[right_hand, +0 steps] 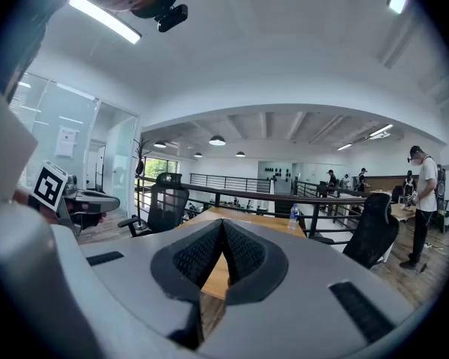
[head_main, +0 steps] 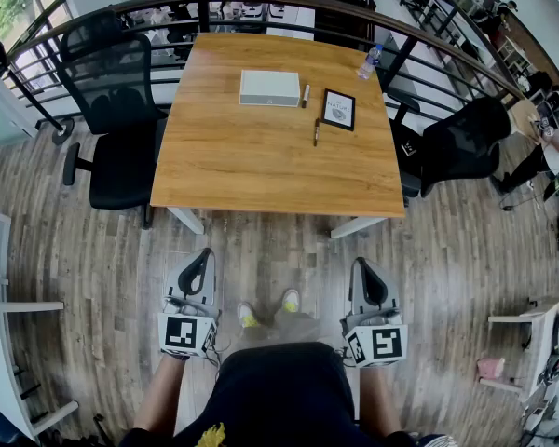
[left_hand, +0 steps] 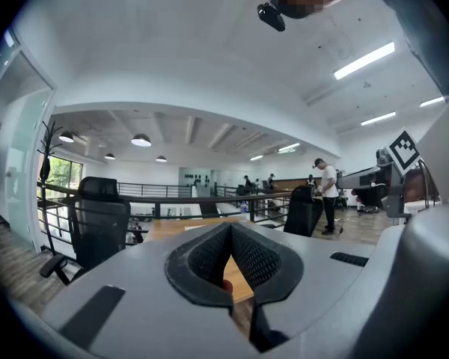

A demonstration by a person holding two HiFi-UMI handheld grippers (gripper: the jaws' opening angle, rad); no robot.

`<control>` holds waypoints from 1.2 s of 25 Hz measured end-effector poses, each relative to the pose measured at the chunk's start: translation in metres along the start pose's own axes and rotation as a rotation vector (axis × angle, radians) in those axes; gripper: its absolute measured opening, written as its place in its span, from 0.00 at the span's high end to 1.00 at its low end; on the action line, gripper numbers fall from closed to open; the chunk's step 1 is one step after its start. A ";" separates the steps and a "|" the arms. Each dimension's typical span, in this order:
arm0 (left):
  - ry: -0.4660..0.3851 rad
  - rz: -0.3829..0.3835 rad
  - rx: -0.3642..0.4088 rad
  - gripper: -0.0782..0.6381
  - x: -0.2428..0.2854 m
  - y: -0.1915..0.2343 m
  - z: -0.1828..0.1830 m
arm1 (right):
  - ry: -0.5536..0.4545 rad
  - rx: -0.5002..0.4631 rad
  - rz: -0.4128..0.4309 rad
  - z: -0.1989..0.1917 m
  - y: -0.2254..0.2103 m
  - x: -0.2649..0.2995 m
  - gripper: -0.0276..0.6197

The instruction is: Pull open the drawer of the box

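Head view: you hold both tools low at your waist, left gripper (head_main: 201, 261) and right gripper (head_main: 367, 270) side by side, tips pointing forward at the table (head_main: 261, 166), marker cubes toward your body, forearms straight down at each side of your dark shorts. Both hang over the wood plank floor (head_main: 93, 250), well short of the table, touching nothing. The white box (head_main: 269, 88) lies flat at the far middle of the table, drawer shut as far as can be told, a marker (head_main: 306, 94) just beside its right end, a dark book (head_main: 338, 109) and a pen (head_main: 317, 131) near it, a water bottle (head_main: 370, 61) at the far right corner. Black chair (head_main: 112, 110) at the table's left, another chair (head_main: 458, 142) at its right, a curved railing (head_main: 261, 3) behind. Left gripper view: your left gripper (left_hand: 230, 230) has its jaws closed tip to tip, nothing held; only the tabletop (left_hand: 172, 229) shows in the gap below the tips, a black chair (left_hand: 99, 223) off to the left, a person (left_hand: 328, 197) standing far right. Right gripper view: your right gripper (right_hand: 222, 224) is fully closed too, pads meeting at the tips, empty; the tabletop (right_hand: 243, 217) lies ahead, the bottle (right_hand: 293, 217) at its far edge, a chair (right_hand: 167, 200) at left, a person (right_hand: 423, 197) standing at right, open office with ceiling lamps beyond.
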State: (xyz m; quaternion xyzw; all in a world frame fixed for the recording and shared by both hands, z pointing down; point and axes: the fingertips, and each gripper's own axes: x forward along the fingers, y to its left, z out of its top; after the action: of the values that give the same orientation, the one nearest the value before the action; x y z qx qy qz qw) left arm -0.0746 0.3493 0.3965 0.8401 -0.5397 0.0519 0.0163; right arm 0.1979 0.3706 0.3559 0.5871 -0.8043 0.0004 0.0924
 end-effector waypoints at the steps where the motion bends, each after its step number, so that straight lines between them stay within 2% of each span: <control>1: -0.008 0.000 -0.012 0.87 -0.003 0.001 0.002 | -0.006 -0.002 -0.005 0.002 0.002 -0.005 0.96; 3: -0.025 0.001 -0.028 0.87 -0.009 0.001 0.005 | -0.019 -0.008 -0.018 0.007 0.003 -0.013 0.96; 6: -0.035 0.006 -0.004 0.87 -0.016 -0.001 0.008 | -0.033 -0.013 -0.038 0.010 -0.001 -0.021 0.96; 8: -0.032 0.016 0.013 0.87 -0.022 -0.001 0.008 | -0.037 -0.012 -0.033 0.010 -0.002 -0.023 0.96; 15: -0.011 0.026 0.003 0.87 -0.030 -0.006 0.003 | -0.064 -0.003 -0.048 0.013 -0.009 -0.034 0.96; 30: 0.009 0.017 0.027 0.87 -0.026 0.000 -0.011 | -0.001 0.005 -0.054 -0.008 -0.002 -0.032 0.96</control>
State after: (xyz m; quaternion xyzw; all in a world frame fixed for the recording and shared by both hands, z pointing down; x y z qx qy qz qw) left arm -0.0864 0.3736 0.4047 0.8354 -0.5460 0.0631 0.0071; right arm 0.2104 0.4009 0.3583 0.6090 -0.7880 -0.0002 0.0906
